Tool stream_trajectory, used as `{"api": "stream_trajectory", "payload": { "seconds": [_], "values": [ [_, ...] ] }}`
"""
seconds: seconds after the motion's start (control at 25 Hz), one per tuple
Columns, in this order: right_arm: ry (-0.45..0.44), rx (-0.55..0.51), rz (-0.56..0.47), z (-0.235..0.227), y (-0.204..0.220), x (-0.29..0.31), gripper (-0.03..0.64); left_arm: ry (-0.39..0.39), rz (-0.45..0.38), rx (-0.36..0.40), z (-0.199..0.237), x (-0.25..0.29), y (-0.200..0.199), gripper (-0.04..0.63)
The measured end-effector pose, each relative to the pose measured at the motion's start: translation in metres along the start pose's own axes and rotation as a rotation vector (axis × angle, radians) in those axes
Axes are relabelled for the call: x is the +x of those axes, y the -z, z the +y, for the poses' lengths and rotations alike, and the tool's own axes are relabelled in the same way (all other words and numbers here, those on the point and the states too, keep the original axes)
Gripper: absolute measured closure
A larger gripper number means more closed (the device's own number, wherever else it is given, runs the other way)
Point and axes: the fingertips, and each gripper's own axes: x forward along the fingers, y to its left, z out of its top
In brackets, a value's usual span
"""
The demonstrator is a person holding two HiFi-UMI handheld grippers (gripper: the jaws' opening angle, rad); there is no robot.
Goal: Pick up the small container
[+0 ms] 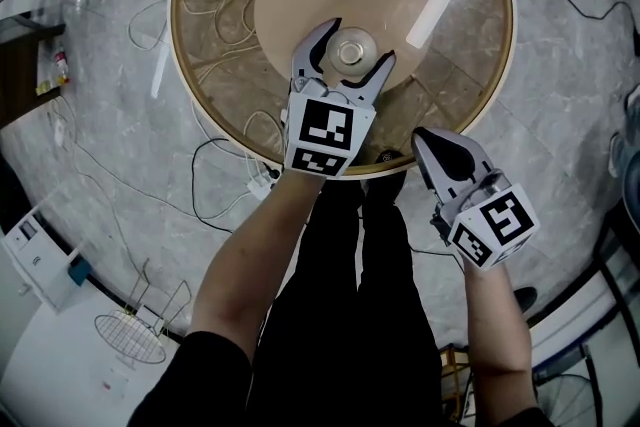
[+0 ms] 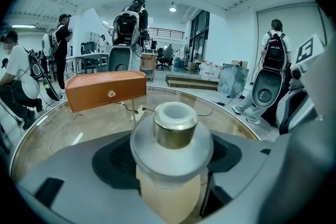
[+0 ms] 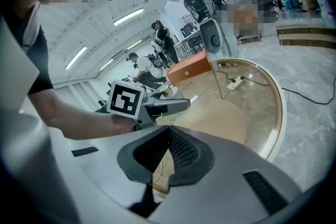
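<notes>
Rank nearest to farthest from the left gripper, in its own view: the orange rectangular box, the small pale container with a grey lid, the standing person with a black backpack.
1. Small pale container with grey lid: between the jaws.
2. Orange rectangular box: across the glass table.
3. Standing person with black backpack: beyond it.

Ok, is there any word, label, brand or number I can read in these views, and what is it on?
No text is readable in any view.
Small container: no label shows.
Orange box: no print, only a small clasp.
Marker cubes: black-and-white square patterns, no letters or numbers.
White box on the floor: its label is too small to read.
</notes>
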Motion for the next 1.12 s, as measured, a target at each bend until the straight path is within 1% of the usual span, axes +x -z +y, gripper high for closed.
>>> {"api": "stream_trajectory", "payload": {
  "seconds": [0.12,0.2,0.28,0.4,0.48,0.64,0.76,0.84,1.0,1.12],
  "values": [
    [0.004,-0.007,0.003,0.005,0.006,-0.004,0.602,0.008,-0.002,-0.026,-0.001,-0.009,-0.002,0.250],
    [0.011,-0.015,0.006,0.009,0.009,-0.006,0.602,0.009,-0.020,-0.022,-0.003,-0.022,-0.008,0.250],
    [0.024,-0.020,0.007,0.016,0.014,-0.013,0.603,0.008,-0.042,-0.021,-0.007,-0.038,-0.016,0.250],
    [0.041,0.003,0.019,0.033,0.026,-0.031,0.603,0.009,-0.050,-0.032,-0.015,-0.067,-0.030,0.252],
    [0.040,-0.003,0.017,0.043,0.023,-0.043,0.603,0.007,-0.060,-0.037,-0.020,-0.088,-0.046,0.252],
    [0.024,-0.058,-0.025,0.069,-0.020,-0.072,0.603,0.008,-0.073,-0.032,-0.033,-0.144,-0.092,0.252],
    [0.018,-0.100,-0.087,0.092,-0.067,-0.092,0.603,-0.007,-0.092,-0.021,-0.038,-0.188,-0.129,0.252],
    [0.017,-0.125,-0.124,0.110,-0.096,-0.108,0.603,-0.019,-0.115,-0.036,-0.043,-0.216,-0.152,0.252],
    [0.007,-0.164,-0.164,0.167,-0.149,-0.148,0.603,-0.047,-0.147,-0.059,-0.053,-0.281,-0.197,0.252],
    [-0.030,-0.206,-0.151,0.209,-0.169,-0.180,0.603,-0.068,-0.148,-0.075,-0.068,-0.323,-0.227,0.252]
  ]
}}
